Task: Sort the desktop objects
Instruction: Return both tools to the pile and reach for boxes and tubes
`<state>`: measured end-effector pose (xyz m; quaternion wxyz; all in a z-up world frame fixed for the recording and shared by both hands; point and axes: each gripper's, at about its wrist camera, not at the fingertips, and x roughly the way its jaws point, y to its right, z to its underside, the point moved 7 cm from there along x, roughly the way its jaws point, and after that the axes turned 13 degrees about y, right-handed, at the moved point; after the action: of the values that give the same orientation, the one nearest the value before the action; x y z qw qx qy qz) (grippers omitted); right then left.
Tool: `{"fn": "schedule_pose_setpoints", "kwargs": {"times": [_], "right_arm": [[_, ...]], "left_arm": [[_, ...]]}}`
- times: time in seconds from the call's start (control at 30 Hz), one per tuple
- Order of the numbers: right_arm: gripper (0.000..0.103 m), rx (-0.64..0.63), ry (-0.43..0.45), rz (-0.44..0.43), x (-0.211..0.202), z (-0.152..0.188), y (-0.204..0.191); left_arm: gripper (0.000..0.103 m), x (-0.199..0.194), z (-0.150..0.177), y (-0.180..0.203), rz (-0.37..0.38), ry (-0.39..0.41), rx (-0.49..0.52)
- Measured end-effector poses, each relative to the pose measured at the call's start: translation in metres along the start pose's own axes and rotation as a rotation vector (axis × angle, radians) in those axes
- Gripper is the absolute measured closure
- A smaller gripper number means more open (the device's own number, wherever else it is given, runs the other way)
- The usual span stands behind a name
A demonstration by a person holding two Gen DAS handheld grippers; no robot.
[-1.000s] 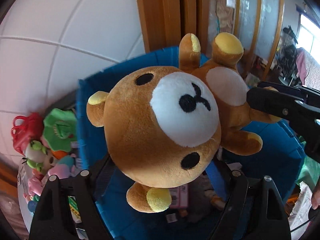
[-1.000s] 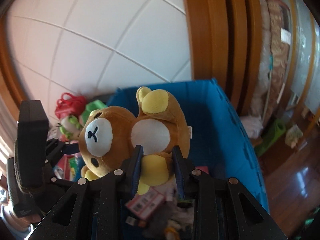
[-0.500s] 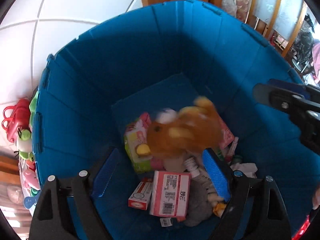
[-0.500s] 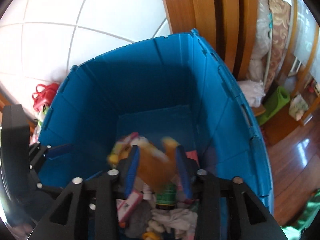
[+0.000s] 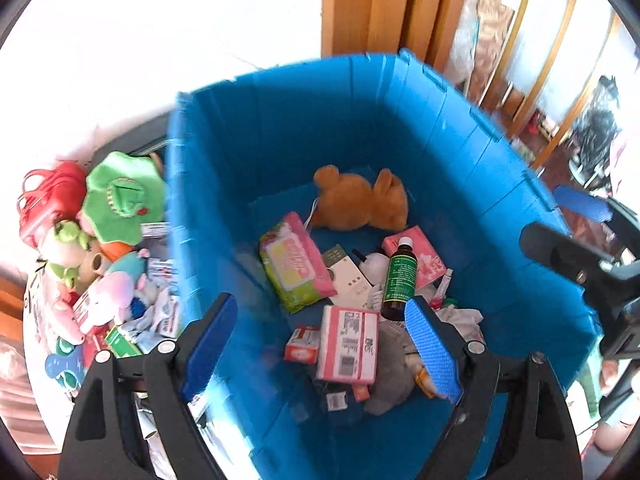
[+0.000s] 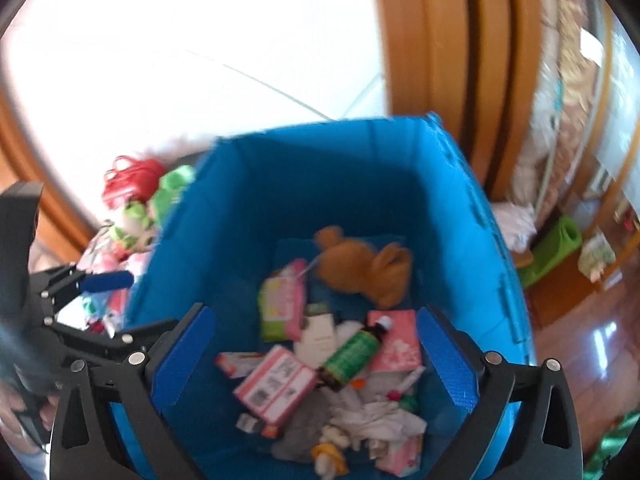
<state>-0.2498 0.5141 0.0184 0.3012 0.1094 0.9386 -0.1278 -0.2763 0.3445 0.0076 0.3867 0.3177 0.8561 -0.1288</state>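
The brown plush bear [image 5: 360,204] [image 6: 360,268] lies face down on the floor of the deep blue bin [image 5: 280,92] [image 6: 320,160], against its far wall. My left gripper [image 5: 320,344] hovers over the bin's near left corner, open, with nothing between its blue pads. My right gripper [image 6: 316,360] hangs above the bin's near side; its jaws are opening wide and hold nothing. Each gripper shows at the edge of the other's view: the right one's fingers [image 5: 560,248], the left one's fingers [image 6: 104,280].
The bin also holds a green bottle [image 5: 400,276], a pink wipes pack [image 5: 296,276], pink boxes [image 5: 352,344], cloths and small items. Left of the bin lies a heap of plush toys [image 5: 120,196] and a red bag [image 5: 48,196]. A wooden door frame [image 5: 360,8] rises behind.
The bear, held over the bin in my right gripper a second ago, has dropped to the bin floor. The right jaws have spread wide. My left gripper has shifted left.
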Motion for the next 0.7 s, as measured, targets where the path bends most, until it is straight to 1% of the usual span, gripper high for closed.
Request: {"fn": "schedule_pose_setpoints", "kwargs": {"times": [0.1,0.13,0.2,0.33,0.5,0.6,0.7], "right_arm": [[0.000,-0.040,0.033,-0.053,-0.015,0.000,-0.044],[0.000,-0.054,0.042,-0.072,-0.020,0.001,-0.060],[0.000,-0.083,0.065,-0.105,-0.027,0.005,-0.094],[0.000,-0.116,0.110,-0.175,-0.035,0.015,-0.157],[0.000,-0.136,0.138,-0.252,-0.034,0.036,-0.231],[0.000,-0.139,0.161,-0.294,-0.026,0.051,-0.273],[0.000,-0.136,0.187,-0.287,-0.011,0.066,-0.304]], "left_arm": [[0.016,-0.037,0.011,-0.033,-0.080,0.075,0.005],[0.016,-0.049,0.019,-0.048,-0.123,0.100,0.008],[0.016,-0.066,0.034,-0.073,-0.177,0.136,0.011],[0.015,-0.098,0.076,-0.139,-0.282,0.189,-0.006],[0.015,-0.125,0.131,-0.223,-0.368,0.219,-0.043],[0.015,-0.131,0.172,-0.277,-0.412,0.210,-0.083],[0.015,-0.128,0.206,-0.319,-0.445,0.202,-0.131]]}}
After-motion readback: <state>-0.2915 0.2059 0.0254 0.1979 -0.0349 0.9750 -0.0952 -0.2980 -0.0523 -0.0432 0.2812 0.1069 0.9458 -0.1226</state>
